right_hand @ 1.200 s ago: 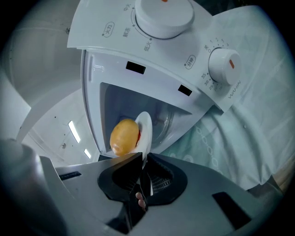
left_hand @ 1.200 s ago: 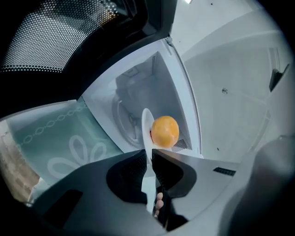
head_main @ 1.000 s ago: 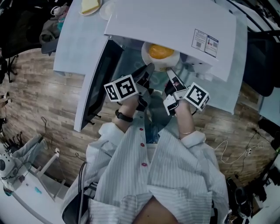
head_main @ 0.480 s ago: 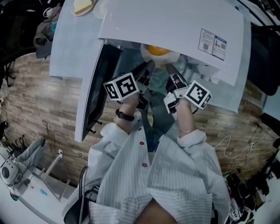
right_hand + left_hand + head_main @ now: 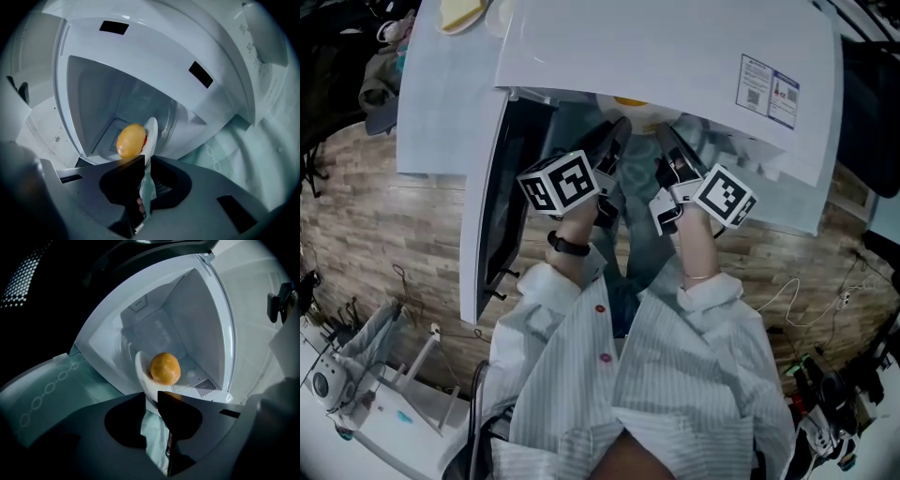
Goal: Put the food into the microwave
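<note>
A round orange-yellow food (image 5: pixel 165 368) lies on a white plate (image 5: pixel 142 371) that reaches into the open microwave (image 5: pixel 675 56). My left gripper (image 5: pixel 151 397) has the plate's near rim between its jaws. They have just been opening, and a gap shows beside the rim. My right gripper (image 5: pixel 146 161) is shut on the plate (image 5: pixel 151 133), seen edge-on, with the food (image 5: pixel 131 139) just beyond. From the head view both grippers (image 5: pixel 619 127) (image 5: pixel 664 131) point into the cavity. Only a sliver of food (image 5: pixel 630 99) shows under the microwave's top.
The microwave door (image 5: pixel 502 187) hangs open at the left. A pale patterned cloth (image 5: pixel 47 385) covers the table under the oven. A small plate with bread (image 5: pixel 459 11) sits on the table at the far left. Cables lie on the wooden floor (image 5: pixel 384 234).
Both grippers have carried the plate forward and lower into the cavity. The food, plainly seen before, is now almost hidden under the microwave's top.
</note>
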Available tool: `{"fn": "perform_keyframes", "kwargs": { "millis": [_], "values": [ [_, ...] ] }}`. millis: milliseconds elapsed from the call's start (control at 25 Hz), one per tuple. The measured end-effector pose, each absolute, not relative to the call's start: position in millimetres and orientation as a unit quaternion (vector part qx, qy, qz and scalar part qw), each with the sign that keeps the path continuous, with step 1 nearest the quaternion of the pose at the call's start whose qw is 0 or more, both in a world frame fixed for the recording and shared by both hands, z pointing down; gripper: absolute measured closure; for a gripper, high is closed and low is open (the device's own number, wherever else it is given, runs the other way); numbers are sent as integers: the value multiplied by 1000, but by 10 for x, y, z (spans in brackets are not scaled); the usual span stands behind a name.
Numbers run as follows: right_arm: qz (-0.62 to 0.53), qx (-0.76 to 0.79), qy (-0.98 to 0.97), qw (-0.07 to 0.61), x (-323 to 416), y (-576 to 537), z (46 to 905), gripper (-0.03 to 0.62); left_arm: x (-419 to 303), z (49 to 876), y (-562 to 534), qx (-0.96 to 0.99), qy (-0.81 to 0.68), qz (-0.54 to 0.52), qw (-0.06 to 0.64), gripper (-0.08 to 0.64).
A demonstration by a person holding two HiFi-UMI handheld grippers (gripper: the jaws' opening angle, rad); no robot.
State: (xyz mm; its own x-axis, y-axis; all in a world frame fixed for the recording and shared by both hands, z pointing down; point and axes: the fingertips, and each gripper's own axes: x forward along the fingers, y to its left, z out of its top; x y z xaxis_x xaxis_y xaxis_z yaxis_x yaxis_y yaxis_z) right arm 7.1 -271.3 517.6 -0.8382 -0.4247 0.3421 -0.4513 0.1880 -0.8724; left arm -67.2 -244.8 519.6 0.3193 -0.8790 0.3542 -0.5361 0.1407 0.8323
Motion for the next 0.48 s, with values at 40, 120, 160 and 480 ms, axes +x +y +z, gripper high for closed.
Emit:
{"fn": "perform_keyframes", "kwargs": {
  "millis": [40, 120, 160, 480],
  "values": [
    [567, 281, -775, 9, 41, -2730, 5170, 546, -689, 5203, -2464, 636, -560, -166, 505, 486],
    [561, 283, -778, 9, 22, -2760, 5184, 546, -712, 5219, -2500, 640, -562, -161, 499, 485],
    [557, 286, -780, 9, 21, -2777, 5186, 546, -716, 5222, -2520, 643, -563, -158, 496, 483],
    [515, 307, -799, 34, -15, -2863, 5218, 531, -775, 5190, -2627, 663, -572, -129, 466, 476]
  ]
}}
